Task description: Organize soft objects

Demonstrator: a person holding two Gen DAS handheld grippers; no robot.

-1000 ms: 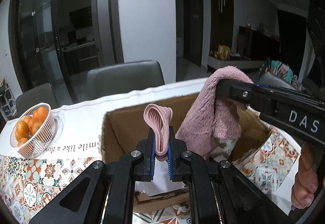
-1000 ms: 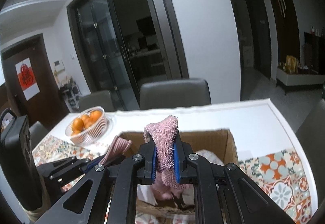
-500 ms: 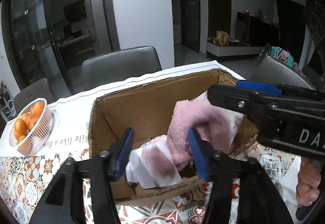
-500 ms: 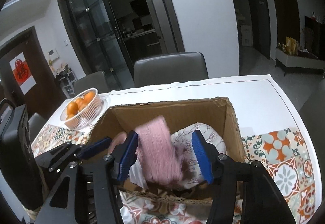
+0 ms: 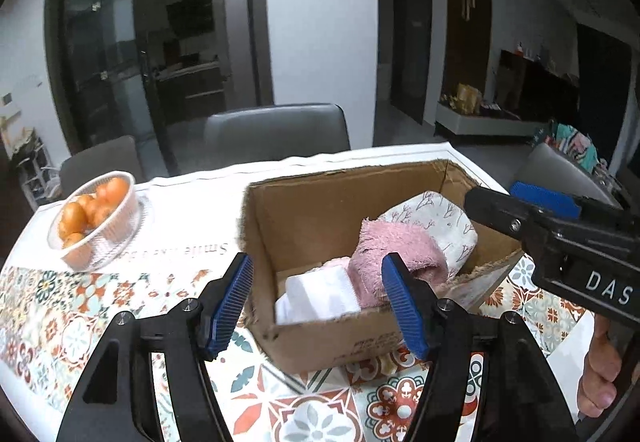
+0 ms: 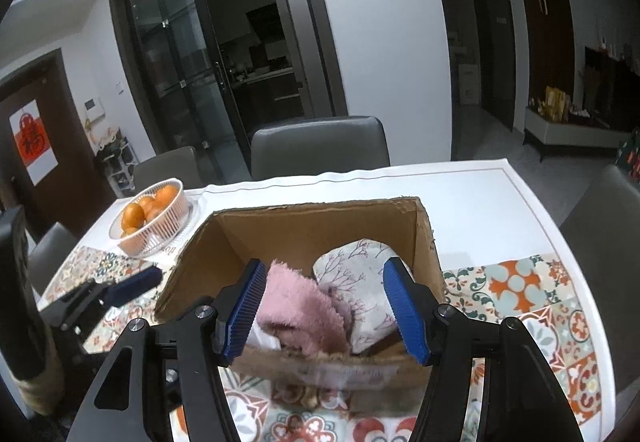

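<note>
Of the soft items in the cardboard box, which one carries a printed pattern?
The white cushion with the thin branch print, at the box's far right corner. The pink towel and white folded cloth are plain.

My right gripper [image 6: 324,306] hangs over the near edge of the cardboard box [image 6: 320,230], its jaws opening with nothing pinched between them. Below lie a pink towel [image 6: 300,306] and a white branch-print cloth [image 6: 360,274], touching. My left gripper [image 6: 120,288] sits left of the box. A basket of oranges [image 6: 154,215] stands beyond on the table [image 6: 480,197].
</note>
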